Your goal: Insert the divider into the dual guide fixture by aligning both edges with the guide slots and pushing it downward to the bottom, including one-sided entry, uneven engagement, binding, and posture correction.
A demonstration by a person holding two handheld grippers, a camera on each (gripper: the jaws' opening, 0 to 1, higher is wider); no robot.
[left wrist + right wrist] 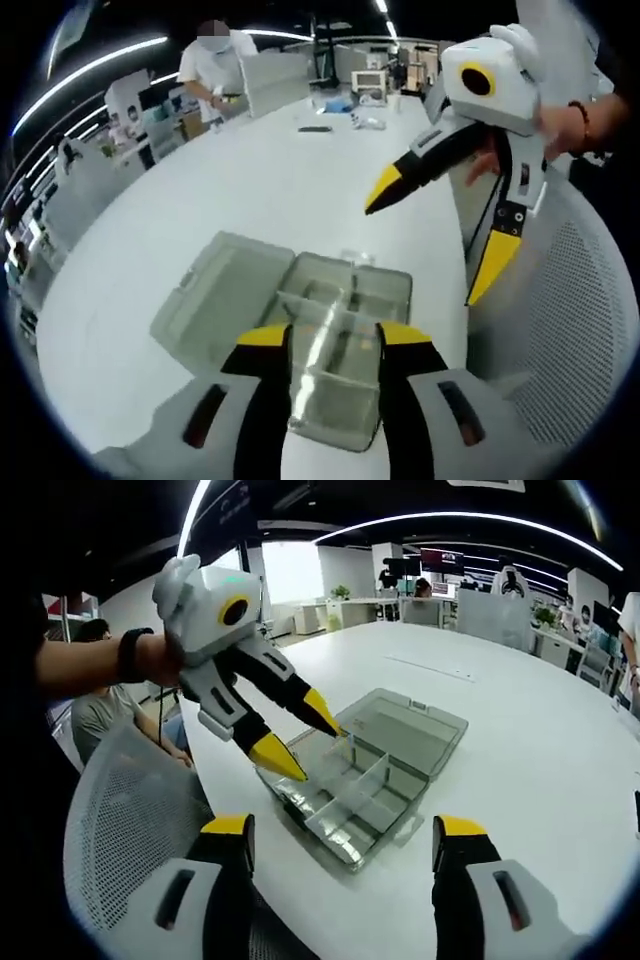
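Note:
A clear plastic compartment box point(345, 290) point(370, 780) lies on the white table with its lid point(215, 295) point(415, 720) folded open flat. Clear dividers point(352, 778) stand inside it; a long one point(325, 345) runs between my left jaws. My left gripper point(335, 335) point(298, 735) hangs over the box's short end with its yellow tips apart, one near each side wall; whether they touch the box I cannot tell. My right gripper point(345, 825) point(430, 243) is held open, back from the box and above the table, with nothing between its jaws.
A white mesh chair back point(590, 330) point(120, 820) stands close to the table edge by the box. Small items point(315, 128) lie far across the table point(250, 180). One person point(215, 70) stands at the far side; another point(95, 710) sits behind the chair.

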